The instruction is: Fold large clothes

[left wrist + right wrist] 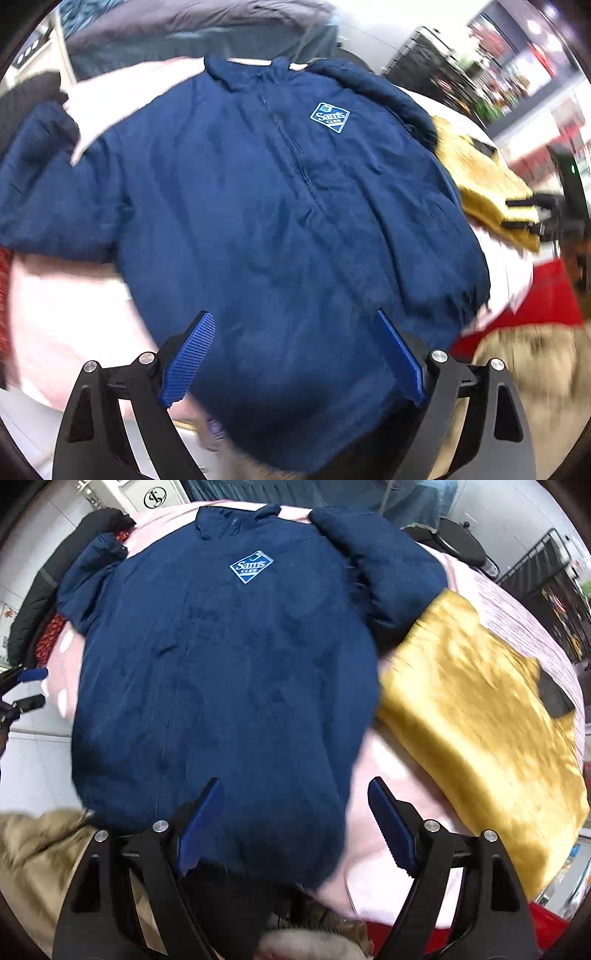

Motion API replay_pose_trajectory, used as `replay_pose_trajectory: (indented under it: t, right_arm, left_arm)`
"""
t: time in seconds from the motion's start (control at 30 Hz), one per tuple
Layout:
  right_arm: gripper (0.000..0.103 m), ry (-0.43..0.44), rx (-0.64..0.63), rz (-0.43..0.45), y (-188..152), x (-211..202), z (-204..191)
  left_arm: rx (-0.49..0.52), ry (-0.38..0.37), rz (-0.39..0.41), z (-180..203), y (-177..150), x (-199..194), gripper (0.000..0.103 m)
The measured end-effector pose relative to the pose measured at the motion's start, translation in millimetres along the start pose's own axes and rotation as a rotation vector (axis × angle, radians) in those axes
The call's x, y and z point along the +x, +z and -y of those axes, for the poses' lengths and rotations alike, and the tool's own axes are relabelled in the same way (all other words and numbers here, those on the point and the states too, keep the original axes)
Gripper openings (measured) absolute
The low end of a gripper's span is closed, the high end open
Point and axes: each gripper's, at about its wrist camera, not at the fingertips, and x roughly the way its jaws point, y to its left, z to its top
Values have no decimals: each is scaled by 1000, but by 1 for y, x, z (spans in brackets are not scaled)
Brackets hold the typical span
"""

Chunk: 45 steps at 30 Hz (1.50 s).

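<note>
Tools [295,360] [295,827] agape above jacket [258,203]

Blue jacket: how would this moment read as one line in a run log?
blue jacket: spread flat, front up | left gripper: open | right gripper: open | yellow garment: beside jacket

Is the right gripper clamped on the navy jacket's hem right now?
No, the right gripper stands open above the navy jacket, its blue pads spread wide with no cloth pinched between them.
</note>
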Motion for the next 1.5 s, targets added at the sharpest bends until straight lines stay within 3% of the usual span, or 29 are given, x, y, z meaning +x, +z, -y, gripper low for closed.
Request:
replay_pose_trajectory:
  t: [0.2,0.3,0.4,0.47,0.6,0.87,1.0,1.17,1.37,1.5]
  right_arm:
    - [80,-61,-40,-133,32,76,-29]
    - [80,-89,-59,-223,28,109,-37]
    - [88,-148,-90,-277,12,139,-43]
    - [93,-211,-133,-272,-4,157,-48]
    - [97,-241,-121,-160,-20,165,-50]
    - [97,-264,-87,-235,7,170,-56]
    - [97,-278,-48,-230,30,162,-68]
    - [97,-214,50,-96,68,112,-63]
    - [97,-112,171,26,114,70,-32]
    - [97,-51,234,63,146,59,6]
  left_arm:
    - [43,132,-75,23,13,65,85]
    - [93,162,-148,26,7,91,86]
    - [122,165,-237,22,-12,117,86]
    - [138,185,-296,19,-28,135,87]
    - [195,191,-249,17,-47,146,97]
    - [188,166,-345,10,-29,152,97]
    - [193,156,-283,9,-12,132,96]
    - [182,156,-174,6,15,98,96]
    - [125,176,-79,3,57,82,95]
    - [63,155,-72,9,83,82,93]
